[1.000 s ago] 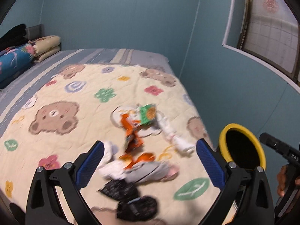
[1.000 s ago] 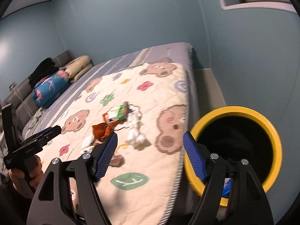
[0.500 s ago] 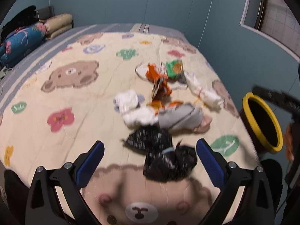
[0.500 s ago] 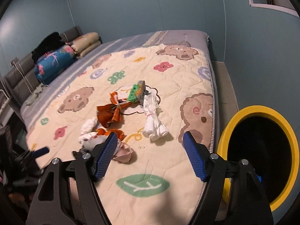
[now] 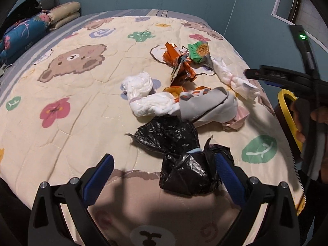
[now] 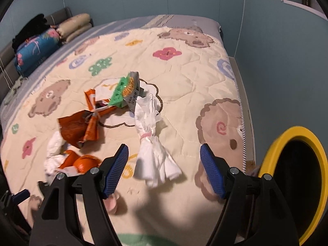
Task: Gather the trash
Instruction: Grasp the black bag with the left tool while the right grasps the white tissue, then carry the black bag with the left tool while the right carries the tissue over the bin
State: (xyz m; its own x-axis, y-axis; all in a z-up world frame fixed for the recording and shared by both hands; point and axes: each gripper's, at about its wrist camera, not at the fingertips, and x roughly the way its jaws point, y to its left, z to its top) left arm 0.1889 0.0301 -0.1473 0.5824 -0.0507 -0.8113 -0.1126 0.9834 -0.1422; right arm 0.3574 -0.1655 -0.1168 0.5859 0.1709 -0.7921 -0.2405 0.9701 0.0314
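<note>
My left gripper (image 5: 162, 167) — matte black angular frame, blue ribbed pads on fingertips (image 5: 99, 171), round silver screws on each arm. My right gripper (image 6: 164, 167) — same build: black frame, blue ridged pads (image 6: 211, 173), silver screws at knuckles. From left camera, right unit's black body visible, small green light (image 5: 303, 37) glowing on top. My right hand (image 5: 316, 131) — bare skin, fingers around black handle.
</note>
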